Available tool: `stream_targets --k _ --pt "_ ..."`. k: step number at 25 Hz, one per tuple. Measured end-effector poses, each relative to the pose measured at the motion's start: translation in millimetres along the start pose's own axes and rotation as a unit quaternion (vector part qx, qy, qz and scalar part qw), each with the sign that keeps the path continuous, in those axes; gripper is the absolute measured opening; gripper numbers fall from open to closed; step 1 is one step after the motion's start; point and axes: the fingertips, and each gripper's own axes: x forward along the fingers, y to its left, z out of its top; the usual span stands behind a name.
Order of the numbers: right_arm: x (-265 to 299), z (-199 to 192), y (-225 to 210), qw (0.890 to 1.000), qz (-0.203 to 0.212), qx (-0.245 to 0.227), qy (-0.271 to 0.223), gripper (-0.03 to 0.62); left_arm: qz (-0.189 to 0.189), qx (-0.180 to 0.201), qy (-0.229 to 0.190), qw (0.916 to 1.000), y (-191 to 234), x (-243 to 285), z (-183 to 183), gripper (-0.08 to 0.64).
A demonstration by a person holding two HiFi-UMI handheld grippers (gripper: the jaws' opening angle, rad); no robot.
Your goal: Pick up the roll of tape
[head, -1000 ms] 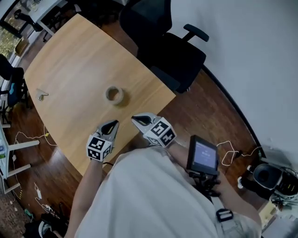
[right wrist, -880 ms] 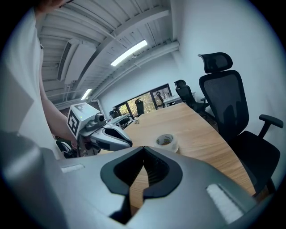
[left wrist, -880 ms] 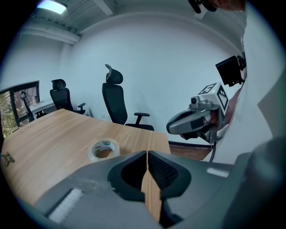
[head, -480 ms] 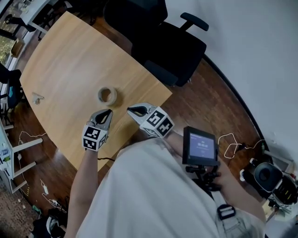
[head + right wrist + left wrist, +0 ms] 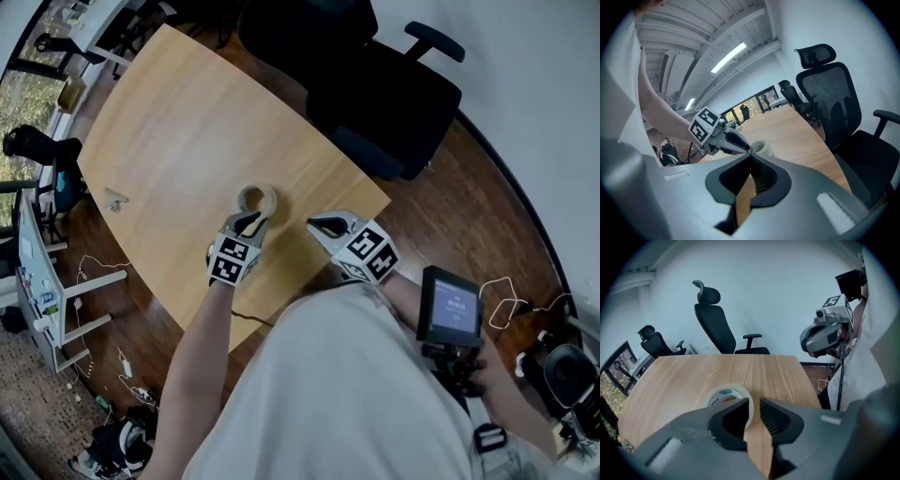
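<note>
A roll of tan tape (image 5: 258, 199) lies flat on the wooden table (image 5: 178, 122), near its near edge. My left gripper (image 5: 253, 221) points down at the roll's near side, its jaws opening by a narrow gap. In the left gripper view the tape (image 5: 724, 394) sits just beyond the left gripper (image 5: 754, 404), its right rim in line with the gap and not pressed by the pads. My right gripper (image 5: 314, 225) hovers to the right of the roll, shut with nothing in it. The right gripper view shows the tape (image 5: 761, 148) past the right gripper (image 5: 750, 157).
A black office chair (image 5: 394, 84) stands at the table's far right side. A small light object (image 5: 115, 198) lies near the table's left edge. A dark-screened device (image 5: 450, 305) is mounted at the person's right side. Cables lie on the wooden floor.
My left gripper has moved forward and down to the tape's near rim, and its jaws have parted a little. The right gripper has shifted forward slightly.
</note>
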Motion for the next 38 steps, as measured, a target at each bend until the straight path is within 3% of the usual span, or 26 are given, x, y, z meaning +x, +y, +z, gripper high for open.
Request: stream_targets --k 5,13,16,25,38 --pt "4 2 -9 1.0 0.001 0.011 0.0 0.006 0.0 -0.006 0.028 0.9996 22 10 4 0.101" --pt "10 7 -21 1.0 0.001 0.025 0.0 0.006 -0.03 -0.016 0.069 0.997 20 26 3 0.156" --pt "13 8 -19 1.0 0.005 0.025 0.002 0.006 -0.047 -0.017 0.086 0.9951 13 24 3 0.215" --pt "12 3 -23 1.0 -0.002 0.031 0.003 0.006 -0.07 0.018 0.171 0.9826 1 44 -24 0.215" --pt "-2 4 -41 0.997 -0.029 0.072 -0.03 0.006 -0.036 0.095 0.217 0.9708 8 60 -40 0.149"
